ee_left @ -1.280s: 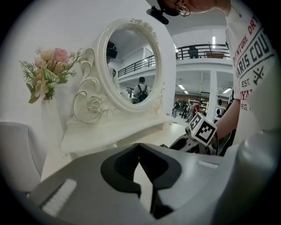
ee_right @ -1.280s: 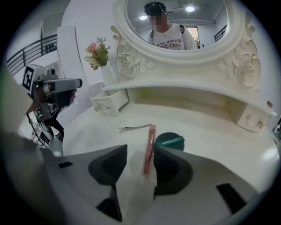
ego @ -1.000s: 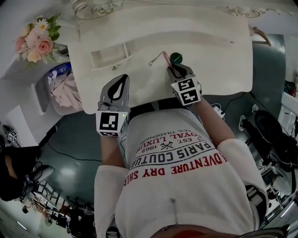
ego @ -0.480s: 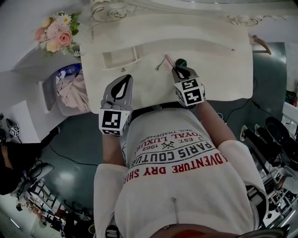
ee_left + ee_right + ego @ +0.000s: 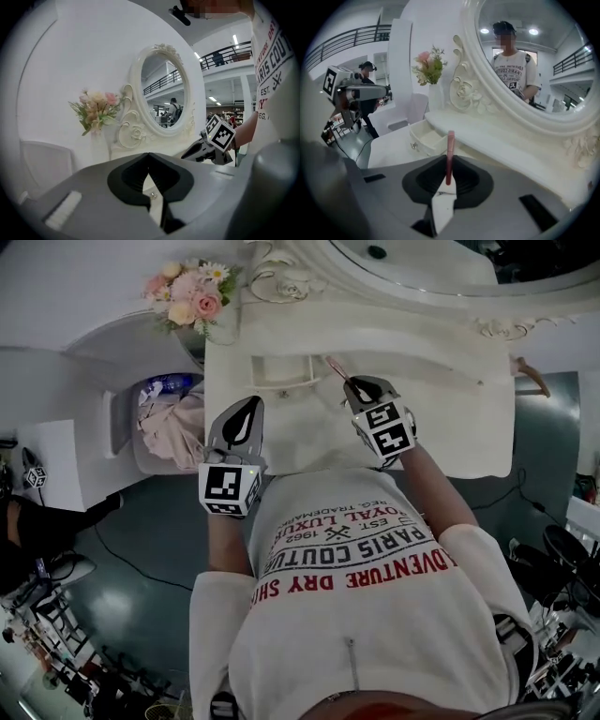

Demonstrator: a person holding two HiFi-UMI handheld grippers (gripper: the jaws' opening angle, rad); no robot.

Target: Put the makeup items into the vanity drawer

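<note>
Pink makeup stick [image 5: 450, 149] in right gripper [image 5: 352, 386]

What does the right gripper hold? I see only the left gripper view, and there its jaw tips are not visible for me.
Observer: The right gripper is shut on a slim pink makeup stick; its jaws have just been closing on it.
Operator: Is the vanity drawer open already?
Observer: Yes, the small drawer stands pulled out, ahead and left of the stick in the right gripper view.
</note>
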